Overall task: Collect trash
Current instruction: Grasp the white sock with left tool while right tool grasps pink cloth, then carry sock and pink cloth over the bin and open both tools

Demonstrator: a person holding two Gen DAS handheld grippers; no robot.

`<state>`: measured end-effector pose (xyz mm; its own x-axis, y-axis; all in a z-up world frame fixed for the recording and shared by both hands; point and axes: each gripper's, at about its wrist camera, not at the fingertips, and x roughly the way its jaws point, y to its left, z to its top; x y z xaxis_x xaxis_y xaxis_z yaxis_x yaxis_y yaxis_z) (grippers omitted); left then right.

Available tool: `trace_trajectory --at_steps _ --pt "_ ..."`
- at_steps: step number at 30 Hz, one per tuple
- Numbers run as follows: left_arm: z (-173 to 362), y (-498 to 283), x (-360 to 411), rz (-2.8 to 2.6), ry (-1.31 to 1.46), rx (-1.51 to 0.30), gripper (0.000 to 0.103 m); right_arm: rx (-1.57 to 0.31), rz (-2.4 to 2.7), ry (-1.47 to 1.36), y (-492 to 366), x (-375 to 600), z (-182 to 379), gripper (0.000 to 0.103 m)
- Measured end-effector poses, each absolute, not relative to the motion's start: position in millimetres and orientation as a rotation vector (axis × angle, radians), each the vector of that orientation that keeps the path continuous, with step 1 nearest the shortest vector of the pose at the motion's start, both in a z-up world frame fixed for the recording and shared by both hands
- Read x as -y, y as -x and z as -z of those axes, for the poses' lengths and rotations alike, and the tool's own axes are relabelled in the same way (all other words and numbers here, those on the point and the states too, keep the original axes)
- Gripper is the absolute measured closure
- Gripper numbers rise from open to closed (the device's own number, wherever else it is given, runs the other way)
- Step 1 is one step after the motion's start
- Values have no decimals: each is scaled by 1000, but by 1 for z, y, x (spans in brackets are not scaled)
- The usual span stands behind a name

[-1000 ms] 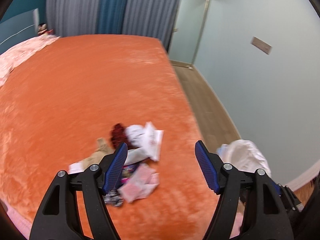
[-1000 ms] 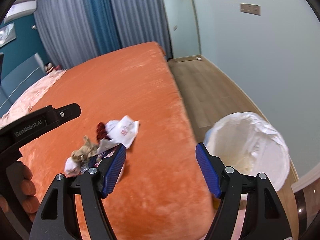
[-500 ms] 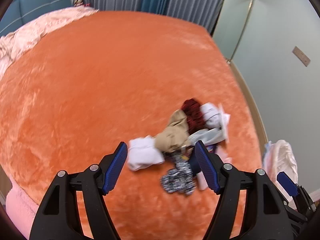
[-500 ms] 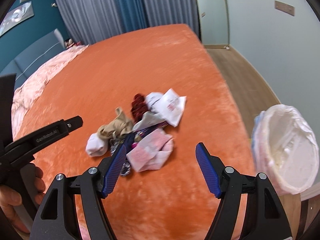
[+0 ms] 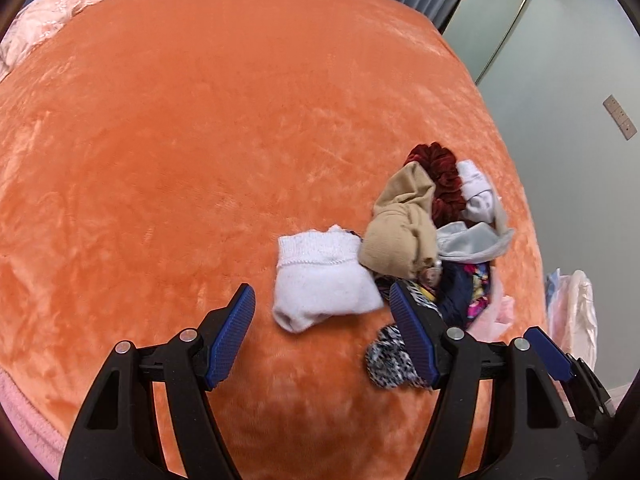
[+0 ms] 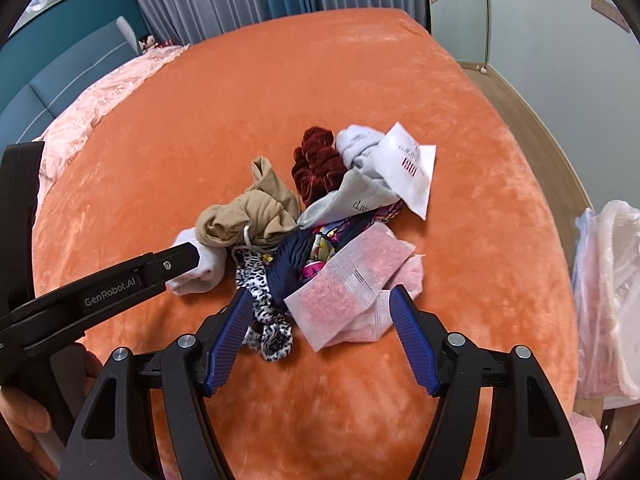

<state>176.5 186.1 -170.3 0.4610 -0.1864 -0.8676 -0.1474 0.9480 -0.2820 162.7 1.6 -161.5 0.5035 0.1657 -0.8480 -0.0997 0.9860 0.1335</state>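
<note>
A heap of small items lies on the orange bed (image 5: 180, 140). It holds a white sock (image 5: 320, 276), a tan stocking (image 5: 404, 220), a dark red scrunchie (image 6: 316, 168), a leopard-print cloth (image 6: 264, 320), a white paper packet (image 6: 412, 172) and a pink translucent wrapper (image 6: 352, 276). My left gripper (image 5: 322, 326) is open, with the white sock just ahead between its fingers. My right gripper (image 6: 320, 318) is open just above the pink wrapper. The left gripper also shows in the right wrist view (image 6: 120, 280).
A bin lined with a white plastic bag (image 6: 608, 300) stands on the floor off the bed's right edge; it also shows in the left wrist view (image 5: 576, 312). A pink quilt (image 6: 92, 108) lies at the far left. Curtains and a mirror stand behind.
Both grippers have swung left from the bin side and moved down over the heap. The heap now sits close in front of both. Both stay open.
</note>
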Motion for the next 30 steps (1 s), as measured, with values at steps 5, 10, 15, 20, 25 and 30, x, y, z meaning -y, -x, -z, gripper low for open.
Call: trace_trajectory --at_steps 5,10,15,20,25,30 --pt "184 -184 -186 54 362 -1128 53 -1086 -168 -88 -171 -3 182 46" --pt "187 -185 -181 69 325 -1126 68 -1125 -191 -112 -172 0 197 66" --pt "179 -185 -179 58 310 -1113 77 -1118 -199 -134 -171 8 191 89" --pt "156 -179 -182 33 310 -1068 78 -1043 -202 -157 -167 19 161 89" --pt "115 -170 -175 38 284 -982 78 -958 -198 -179 -160 32 124 89" --pt "68 -160 -152 93 249 -893 78 -875 -181 -203 -150 54 89 89"
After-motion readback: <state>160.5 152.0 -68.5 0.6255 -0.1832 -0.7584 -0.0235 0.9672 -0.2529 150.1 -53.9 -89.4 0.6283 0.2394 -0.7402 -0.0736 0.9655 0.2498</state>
